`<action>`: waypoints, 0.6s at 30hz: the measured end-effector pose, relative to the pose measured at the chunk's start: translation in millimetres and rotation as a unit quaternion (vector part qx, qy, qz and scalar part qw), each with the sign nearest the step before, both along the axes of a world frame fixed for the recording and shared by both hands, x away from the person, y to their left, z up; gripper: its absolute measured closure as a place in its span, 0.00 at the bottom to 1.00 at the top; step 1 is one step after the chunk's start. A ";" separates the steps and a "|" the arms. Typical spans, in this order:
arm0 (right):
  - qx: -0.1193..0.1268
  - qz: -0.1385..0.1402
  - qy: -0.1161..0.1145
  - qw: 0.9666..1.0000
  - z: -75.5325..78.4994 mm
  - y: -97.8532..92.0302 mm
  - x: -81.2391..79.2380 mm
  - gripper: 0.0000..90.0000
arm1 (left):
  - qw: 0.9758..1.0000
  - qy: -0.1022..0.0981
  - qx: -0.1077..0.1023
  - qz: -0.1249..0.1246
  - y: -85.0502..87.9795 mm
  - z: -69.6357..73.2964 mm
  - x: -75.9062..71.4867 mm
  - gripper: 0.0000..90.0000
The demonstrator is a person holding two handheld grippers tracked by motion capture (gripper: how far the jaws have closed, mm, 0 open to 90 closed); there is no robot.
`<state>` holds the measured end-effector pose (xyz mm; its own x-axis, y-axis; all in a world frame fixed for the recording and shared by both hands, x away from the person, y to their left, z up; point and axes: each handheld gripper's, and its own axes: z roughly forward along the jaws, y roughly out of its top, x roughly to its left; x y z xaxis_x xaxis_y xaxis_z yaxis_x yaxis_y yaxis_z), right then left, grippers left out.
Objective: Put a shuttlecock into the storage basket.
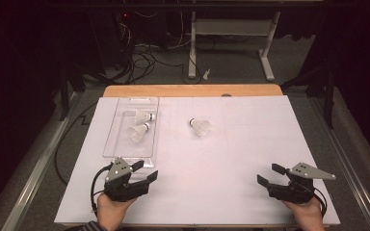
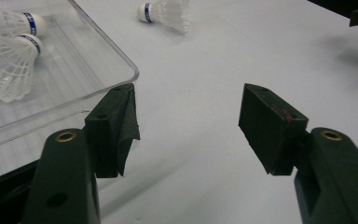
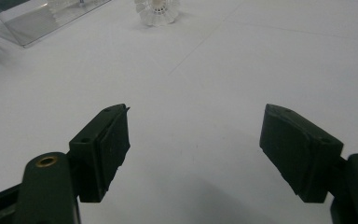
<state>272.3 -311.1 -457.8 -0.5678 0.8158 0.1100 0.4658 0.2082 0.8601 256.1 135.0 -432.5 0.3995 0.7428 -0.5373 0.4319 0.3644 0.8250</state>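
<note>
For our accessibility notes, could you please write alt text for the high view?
Two hand-held grippers, left and right, rest open near the front of a white table. One shuttlecock lies loose mid-table; two more lie in a clear tray at the left.

Loose shuttlecock [image 1: 201, 127] on white table [image 1: 231, 159], two more in clear tray [image 1: 125, 144].

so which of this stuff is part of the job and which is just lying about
Job:
loose shuttlecock
clear tray
two shuttlecocks in the tray
left gripper, open
right gripper, open

Lying about:
cables
white desk frame
</note>
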 end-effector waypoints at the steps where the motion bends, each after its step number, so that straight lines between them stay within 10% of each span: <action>1: 0.000 0.000 0.000 1.000 0.1 -0.1 0.0 0.27 | 1.000 -0.001 -0.002 -0.001 -1.8 0.1 0.1 0.42; 18: 0.003 -0.001 0.000 1.000 0.6 -0.4 -1.0 0.27 | 1.000 0.004 0.000 -0.025 -23.8 2.6 7.0 0.42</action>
